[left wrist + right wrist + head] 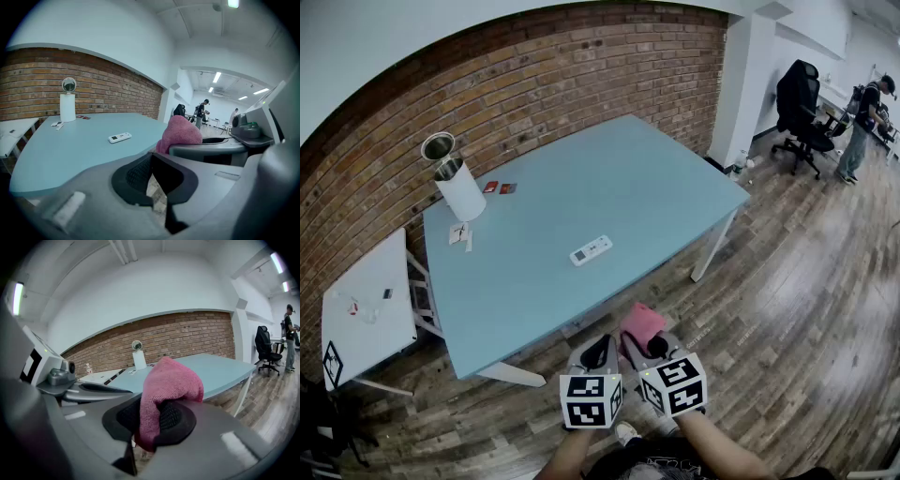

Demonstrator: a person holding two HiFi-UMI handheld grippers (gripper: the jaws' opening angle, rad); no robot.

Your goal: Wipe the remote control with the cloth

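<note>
While facing the pale blue rectangular bench [534, 281] from just off its near edge, holds two tools side by side low over the brown wooden plank floor [787, 309], both tipped a little downward toward the bench.

Pinches a pink terry cloth [639, 323] in the right hand-held gripper [652, 345]. In the right gripper view, shows that cloth [168, 385] bulging up above the black ribbed pads [176, 418] and hanging down between them, clamped from both sides.

Has the left hand-held gripper [598, 353] pressed together, pad against pad, with only a sliver of floor showing below the line where they meet in the left gripper view. Catches the pink cloth [180, 133] there too, just to the right, on the neighbouring tool.

Looks down on the small white rectangular remote control [591, 250] lying flat near the middle of the bench, display side up, well apart from both tools and from the cloth.

Farther back, near the red brick wall [534, 84], takes in a white upright cylinder with a round metal-rimmed top [457, 187], with two small red cards [499, 187] just beside it. Off to the left of the bench, picks out a white side table [366, 309]; far right, a black office chair [797, 98] and a standing person [867, 117].
</note>
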